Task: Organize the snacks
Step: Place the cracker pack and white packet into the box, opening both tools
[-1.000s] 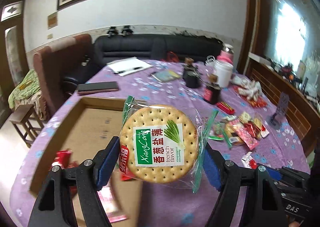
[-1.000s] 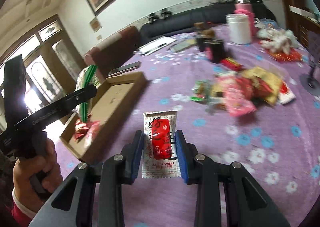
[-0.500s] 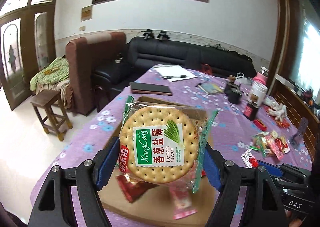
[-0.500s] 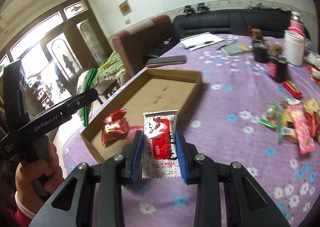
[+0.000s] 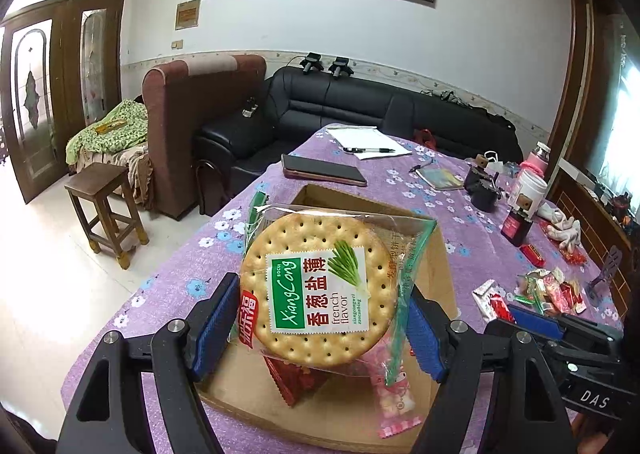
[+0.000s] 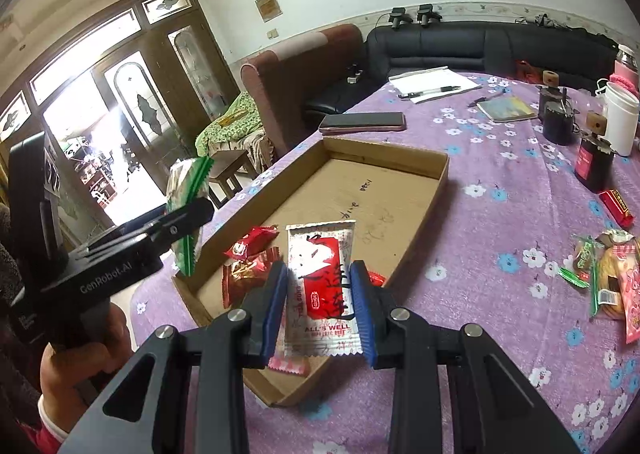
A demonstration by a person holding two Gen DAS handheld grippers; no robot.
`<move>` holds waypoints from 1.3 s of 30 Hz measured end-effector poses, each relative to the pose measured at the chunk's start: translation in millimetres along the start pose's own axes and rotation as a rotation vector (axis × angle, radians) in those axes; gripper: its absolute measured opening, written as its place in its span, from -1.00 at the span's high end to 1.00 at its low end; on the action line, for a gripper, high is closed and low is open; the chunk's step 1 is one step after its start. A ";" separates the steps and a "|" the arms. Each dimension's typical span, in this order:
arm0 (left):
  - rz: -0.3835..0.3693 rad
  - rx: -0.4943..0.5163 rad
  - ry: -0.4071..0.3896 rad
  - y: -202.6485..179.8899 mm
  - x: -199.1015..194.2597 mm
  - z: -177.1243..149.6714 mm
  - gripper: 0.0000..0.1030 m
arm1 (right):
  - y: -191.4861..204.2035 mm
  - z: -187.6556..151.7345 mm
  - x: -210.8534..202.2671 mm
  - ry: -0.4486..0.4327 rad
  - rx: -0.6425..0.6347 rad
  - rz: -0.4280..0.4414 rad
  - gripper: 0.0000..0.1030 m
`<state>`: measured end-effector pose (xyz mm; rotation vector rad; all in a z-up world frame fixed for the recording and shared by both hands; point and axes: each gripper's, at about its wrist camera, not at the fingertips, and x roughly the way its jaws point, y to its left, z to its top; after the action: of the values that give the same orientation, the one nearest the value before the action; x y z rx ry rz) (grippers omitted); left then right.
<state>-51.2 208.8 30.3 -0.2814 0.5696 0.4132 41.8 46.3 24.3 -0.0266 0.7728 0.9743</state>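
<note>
My left gripper (image 5: 320,318) is shut on a round scallion cracker pack (image 5: 320,282), which hangs upright over the near end of the cardboard tray (image 5: 444,274). The right wrist view shows that pack edge-on (image 6: 188,189) above the tray's left wall. My right gripper (image 6: 320,310) is shut on a red and white sachet (image 6: 322,286), held over the near part of the tray (image 6: 400,157). Red packets (image 6: 248,254) and a pink packet (image 5: 396,398) lie inside the tray. A pile of loose snacks (image 6: 608,278) sits on the purple cloth to the right.
Behind the tray lie a dark phone (image 6: 362,121), a notepad with a pen (image 6: 432,85) and a small book (image 6: 506,109). Dark jars (image 6: 594,167) and a white cup (image 6: 622,121) stand at the right. A wooden stool (image 5: 104,205) and sofas stand beyond the table's left edge.
Both grippers have carried their packs leftward, from beside the snack pile to above the near end of the tray. Neither grip has changed.
</note>
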 end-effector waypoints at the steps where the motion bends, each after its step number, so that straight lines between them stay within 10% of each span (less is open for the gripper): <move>1: -0.001 0.001 0.004 -0.2 1.3 -0.3 -0.56 | 0.0 0.2 1.3 -0.002 0.005 0.002 0.39; 29: 0.058 0.053 0.250 -15.0 128.0 38.9 -0.57 | -33.8 36.6 100.0 0.092 0.023 -0.013 0.36; 39: 0.076 0.034 0.231 -13.2 116.4 42.3 -0.75 | -43.9 32.2 73.5 0.051 0.045 -0.027 0.05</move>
<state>63.2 247.5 -0.2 -0.2777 0.8151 0.4475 117.0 85.8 -9.7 -0.0231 0.8392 0.9329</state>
